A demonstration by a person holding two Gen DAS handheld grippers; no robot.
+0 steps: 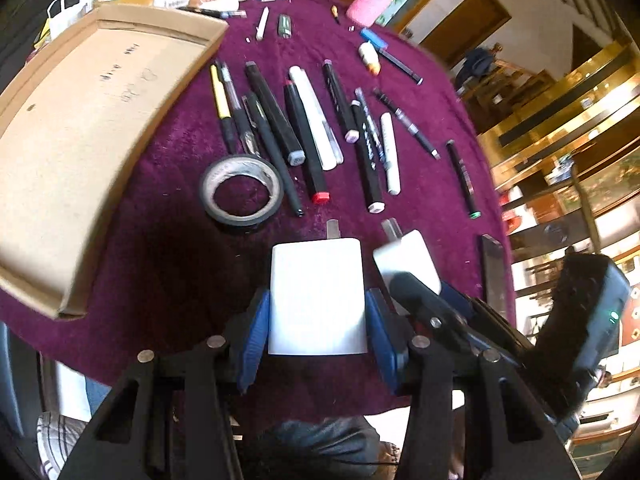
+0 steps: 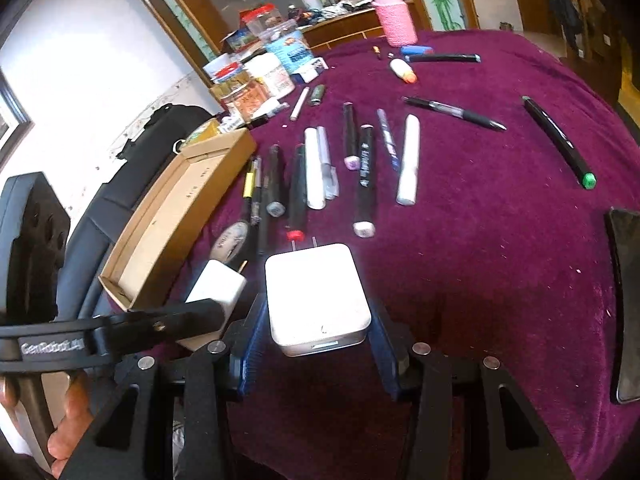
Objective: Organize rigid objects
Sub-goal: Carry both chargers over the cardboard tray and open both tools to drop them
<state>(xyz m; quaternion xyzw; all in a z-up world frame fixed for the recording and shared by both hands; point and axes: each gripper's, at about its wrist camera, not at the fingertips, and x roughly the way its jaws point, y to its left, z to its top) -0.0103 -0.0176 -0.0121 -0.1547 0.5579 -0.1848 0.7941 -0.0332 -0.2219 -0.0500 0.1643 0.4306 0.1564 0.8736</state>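
Observation:
My left gripper (image 1: pixel 317 320) is shut on a white plug charger (image 1: pixel 318 296), held over the near edge of the purple cloth. My right gripper (image 2: pixel 316 332) is shut on a second white plug charger (image 2: pixel 316 296); it shows in the left wrist view (image 1: pixel 408 258) just right of the first. The left gripper's charger shows in the right wrist view (image 2: pixel 218 284). Both sets of prongs point away from me. Several markers and pens (image 1: pixel 304 128) lie in a row beyond. A roll of tape (image 1: pixel 242 190) lies to their left.
An open cardboard box (image 1: pixel 80 140) stands at the left, also in the right wrist view (image 2: pixel 176 216). A black phone (image 2: pixel 626 300) lies at the right table edge. A pink cup (image 2: pixel 394 20), jars and packets crowd the far side. A green-tipped marker (image 2: pixel 560 142) lies apart at the right.

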